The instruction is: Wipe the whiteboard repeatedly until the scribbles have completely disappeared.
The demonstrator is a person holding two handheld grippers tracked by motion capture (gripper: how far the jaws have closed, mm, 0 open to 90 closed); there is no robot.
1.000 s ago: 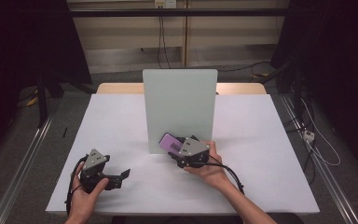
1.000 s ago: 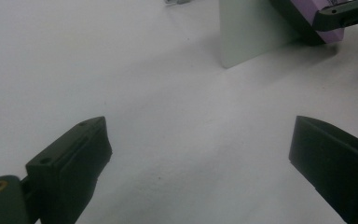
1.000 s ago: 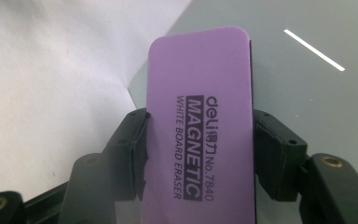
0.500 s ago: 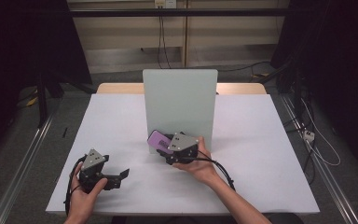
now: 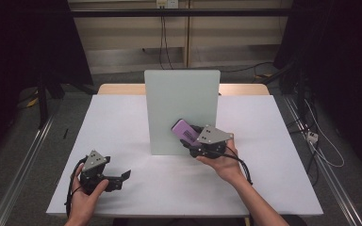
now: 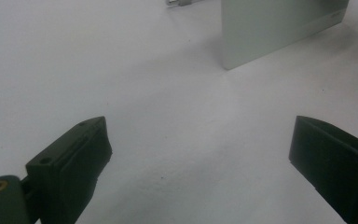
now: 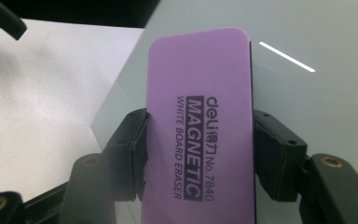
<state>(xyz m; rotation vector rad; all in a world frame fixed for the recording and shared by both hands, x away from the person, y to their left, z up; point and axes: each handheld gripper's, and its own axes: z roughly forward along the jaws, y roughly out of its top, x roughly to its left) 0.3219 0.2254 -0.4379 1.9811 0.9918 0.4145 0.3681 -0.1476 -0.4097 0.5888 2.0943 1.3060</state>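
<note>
A purple whiteboard eraser [image 5: 185,131] [image 7: 200,126] is clamped by its long edges in my right gripper [image 5: 192,136] [image 7: 200,154], which is shut on it. The eraser is held up against the lower right of an upright pale grey-green whiteboard [image 5: 179,101] [image 7: 298,37] that stands mid-table. Whether the eraser touches the board I cannot tell. My left gripper [image 5: 122,177] [image 6: 198,168] rests low at the table's front left, its jaws wide open with nothing between them, pointing toward the board's near corner [image 6: 279,28].
The white table [image 5: 118,122] has bare surface on both sides of the board. Its front edge runs just below both hands. Black cables trail from each gripper. Floor rails and cables lie beyond the table's sides.
My right gripper carried the eraser left along the board's foot, then back right and upward across its face. The left gripper stayed put.
</note>
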